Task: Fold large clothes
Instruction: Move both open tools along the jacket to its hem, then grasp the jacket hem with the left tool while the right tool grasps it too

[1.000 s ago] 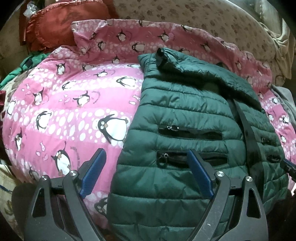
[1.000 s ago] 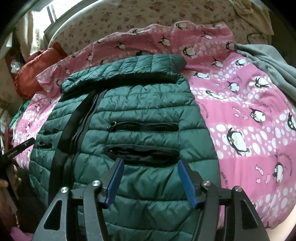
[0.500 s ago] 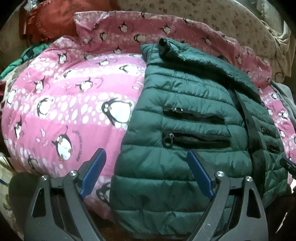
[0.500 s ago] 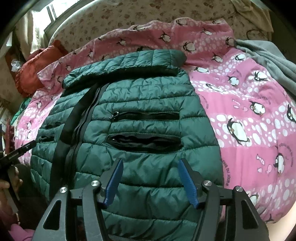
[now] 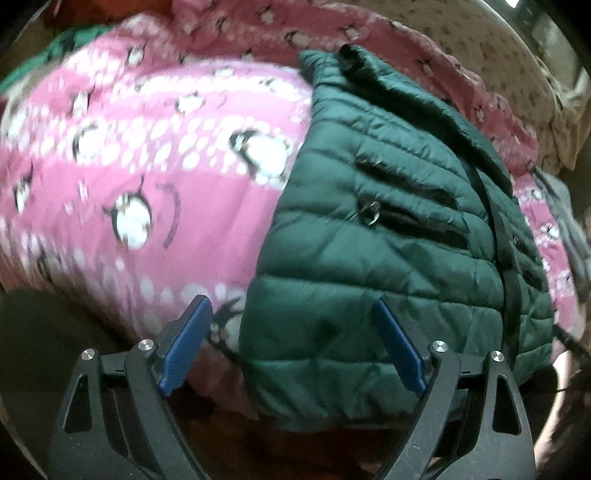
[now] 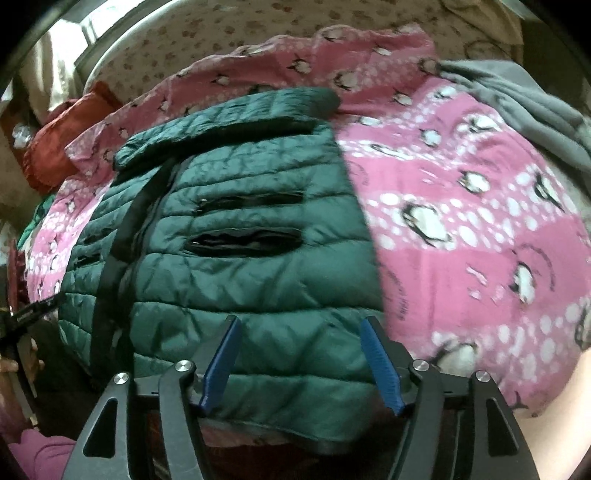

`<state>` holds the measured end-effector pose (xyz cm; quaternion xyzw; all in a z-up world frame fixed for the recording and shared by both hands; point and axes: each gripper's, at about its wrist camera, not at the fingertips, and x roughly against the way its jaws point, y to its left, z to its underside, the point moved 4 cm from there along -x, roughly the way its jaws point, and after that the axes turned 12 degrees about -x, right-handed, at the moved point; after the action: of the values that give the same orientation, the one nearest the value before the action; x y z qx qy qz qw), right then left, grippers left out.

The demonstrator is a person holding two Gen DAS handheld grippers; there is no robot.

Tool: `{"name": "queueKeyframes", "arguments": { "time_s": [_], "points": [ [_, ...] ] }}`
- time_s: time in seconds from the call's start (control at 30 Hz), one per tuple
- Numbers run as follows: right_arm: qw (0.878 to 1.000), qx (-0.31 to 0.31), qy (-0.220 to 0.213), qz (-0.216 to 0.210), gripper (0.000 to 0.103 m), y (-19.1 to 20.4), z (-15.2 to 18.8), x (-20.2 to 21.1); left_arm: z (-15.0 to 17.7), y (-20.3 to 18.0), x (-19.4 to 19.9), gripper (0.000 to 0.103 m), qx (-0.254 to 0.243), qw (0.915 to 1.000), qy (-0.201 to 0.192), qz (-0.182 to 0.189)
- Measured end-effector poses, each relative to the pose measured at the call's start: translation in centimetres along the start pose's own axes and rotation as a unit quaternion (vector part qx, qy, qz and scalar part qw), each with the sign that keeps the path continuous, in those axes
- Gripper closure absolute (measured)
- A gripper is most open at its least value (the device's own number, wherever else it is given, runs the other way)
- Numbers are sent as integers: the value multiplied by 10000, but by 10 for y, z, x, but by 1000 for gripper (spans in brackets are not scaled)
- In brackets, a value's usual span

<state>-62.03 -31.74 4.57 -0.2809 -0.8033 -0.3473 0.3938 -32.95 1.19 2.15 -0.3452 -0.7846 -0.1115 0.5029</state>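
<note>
A dark green quilted puffer jacket (image 5: pixel 388 236) lies flat on a pink penguin-print blanket (image 5: pixel 147 184), front up, zipper shut, collar at the far end. It also shows in the right wrist view (image 6: pixel 251 266). My left gripper (image 5: pixel 291 314) is open and empty, just above the jacket's near left hem corner. My right gripper (image 6: pixel 299 332) is open and empty, over the near right part of the hem. Both views are motion-blurred.
The pink blanket (image 6: pixel 480 229) covers a bed with a beige patterned sheet (image 6: pixel 229 33) behind. A red cushion (image 6: pixel 62 140) lies at the far left, a grey garment (image 6: pixel 517 99) at the far right. The bed's near edge drops into dark space below the hem.
Both grippers have drawn back and down toward the jacket's near hem, which now shows in both views. Both stay open. The jacket has not moved.
</note>
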Motion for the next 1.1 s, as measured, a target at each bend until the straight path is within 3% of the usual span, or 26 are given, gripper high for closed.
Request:
{"name": "queueKeyframes", "arguments": {
  "time_s": [0.23,0.43,0.53,0.7,1.1],
  "points": [
    [9980,-519,324,-177,37,-34,5,-8,11,6,-9,14,289,9986,135,414],
    [9957,-484,517,-590,37,-23,8,-16,17,2,-14,14,196,9976,290,590],
    [9973,-148,508,-503,37,-12,10,-18,17,6,-15,14,271,9969,301,679],
    [9962,-227,641,-539,37,-17,10,-30,24,-3,-19,9,196,9974,253,644],
    [9940,-390,635,-803,37,-15,9,-32,25,-3,-19,9,245,9971,221,685]
  ]
}}
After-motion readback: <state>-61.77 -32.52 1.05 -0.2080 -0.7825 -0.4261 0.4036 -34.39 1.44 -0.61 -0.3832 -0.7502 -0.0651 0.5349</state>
